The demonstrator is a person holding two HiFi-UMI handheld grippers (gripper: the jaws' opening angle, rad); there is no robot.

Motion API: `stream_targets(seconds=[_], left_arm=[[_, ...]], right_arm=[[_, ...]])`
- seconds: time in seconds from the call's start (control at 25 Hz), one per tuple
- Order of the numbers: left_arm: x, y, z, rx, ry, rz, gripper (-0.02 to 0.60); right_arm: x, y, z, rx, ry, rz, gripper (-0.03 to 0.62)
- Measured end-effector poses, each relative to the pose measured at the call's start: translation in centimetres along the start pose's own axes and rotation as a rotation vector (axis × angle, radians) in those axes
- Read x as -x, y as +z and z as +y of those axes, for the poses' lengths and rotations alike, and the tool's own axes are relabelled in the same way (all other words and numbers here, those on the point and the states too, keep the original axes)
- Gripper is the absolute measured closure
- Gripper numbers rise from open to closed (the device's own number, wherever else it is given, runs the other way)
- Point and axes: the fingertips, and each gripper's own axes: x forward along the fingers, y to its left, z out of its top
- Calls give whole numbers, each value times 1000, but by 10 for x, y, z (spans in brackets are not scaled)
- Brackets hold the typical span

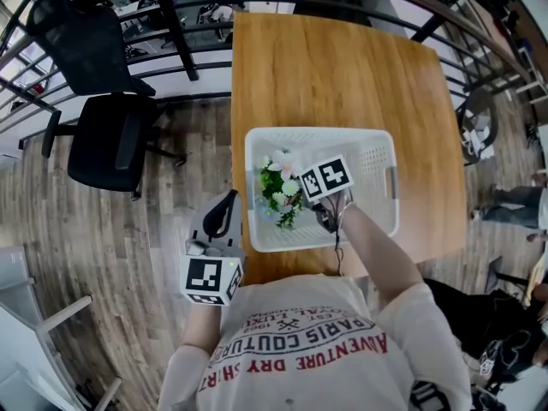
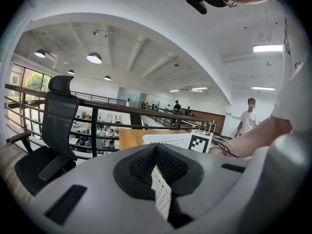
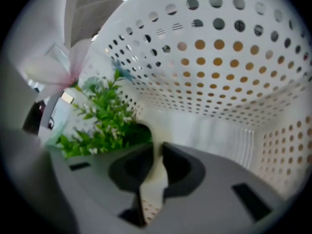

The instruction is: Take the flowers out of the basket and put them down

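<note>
A white perforated basket (image 1: 377, 137) stands on the wooden table (image 1: 342, 67), near its front edge. The flowers (image 1: 278, 191), green sprigs with pale pink and white blooms, lie in the basket's left half. My right gripper (image 1: 321, 204) reaches down into the basket just right of them, its tips hidden under its marker cube. In the right gripper view the jaws (image 3: 157, 152) stand slightly apart with nothing between them, and the flowers (image 3: 105, 116) lie just left against the basket wall (image 3: 229, 82). My left gripper (image 1: 223, 217) hangs off the table's front left corner, shut (image 2: 156, 152) and empty.
A black office chair (image 1: 111, 135) stands on the wood floor left of the table. A dark railing (image 1: 197, 15) runs behind the table. A person (image 2: 249, 121) stands far off in the left gripper view. The basket's right half (image 1: 368, 187) holds nothing.
</note>
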Motion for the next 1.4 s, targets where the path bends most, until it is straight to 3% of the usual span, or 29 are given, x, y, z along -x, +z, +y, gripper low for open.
stream_targets(seconds=[0.2,0.44,0.72,0.92,1.16,1.4], left_arm=[[5,10,-7,-7,39,-5,555],[17,17,-39,-20,85,-33,555],[9,28,-88,-50,107,-63,555],[2,34,-141,-67,86,-90,555],[-20,39,-204,-93,34,-100,555],[-42,38,-246,-110,8,-106,555]], right_arm=[[5,5,2,28,15,-28,520],[43,14,5,58,59,-134,522],[145,37,10,195,76,-346,523],[220,29,-6,260,51,-479,523],[301,21,-58,245,18,-620,523],[365,0,-143,184,-91,-703,525]])
